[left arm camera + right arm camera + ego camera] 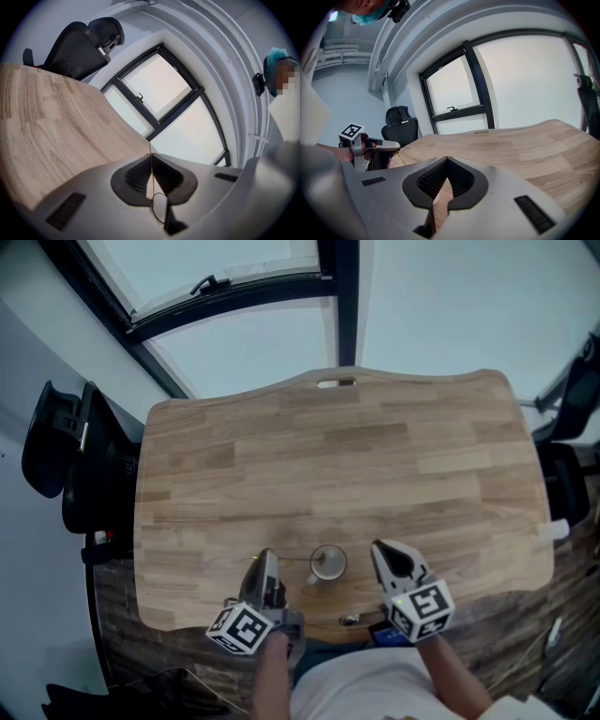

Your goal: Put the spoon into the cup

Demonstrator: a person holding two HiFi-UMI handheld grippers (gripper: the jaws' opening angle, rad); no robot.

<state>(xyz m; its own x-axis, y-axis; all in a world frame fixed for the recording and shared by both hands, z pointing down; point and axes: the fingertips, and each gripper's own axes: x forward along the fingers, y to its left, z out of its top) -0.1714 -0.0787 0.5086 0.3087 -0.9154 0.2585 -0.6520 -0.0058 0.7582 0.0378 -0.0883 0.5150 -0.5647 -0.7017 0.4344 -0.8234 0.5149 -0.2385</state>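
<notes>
Jaws closed on the thin spoon [152, 173] in the left gripper view; we see its long axis lying along them, tip poking forward. Right gripper view: jaws closed, empty; the spoon slants down toward the counter [511, 145]. Head view: left gripper [267, 561] and right gripper [382, 554] flank the cup [327, 563], which we judge is staging for insertion.

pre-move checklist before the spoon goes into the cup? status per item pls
1. Spoon gripped: ok. The left hand-held gripper has its jaws closed on the thin spoon.
2. Cup upright on the table: ok, it stands between the two grippers.
3. Spoon over the cup mouth: not ok. That gripper sits beside the cup, to its left.
4. Right hand-held gripper out of the way: ok. Jaws together, empty, right of the cup and apart from it.
5. Cup empty: cannot tell; the inside looks pale.
</notes>
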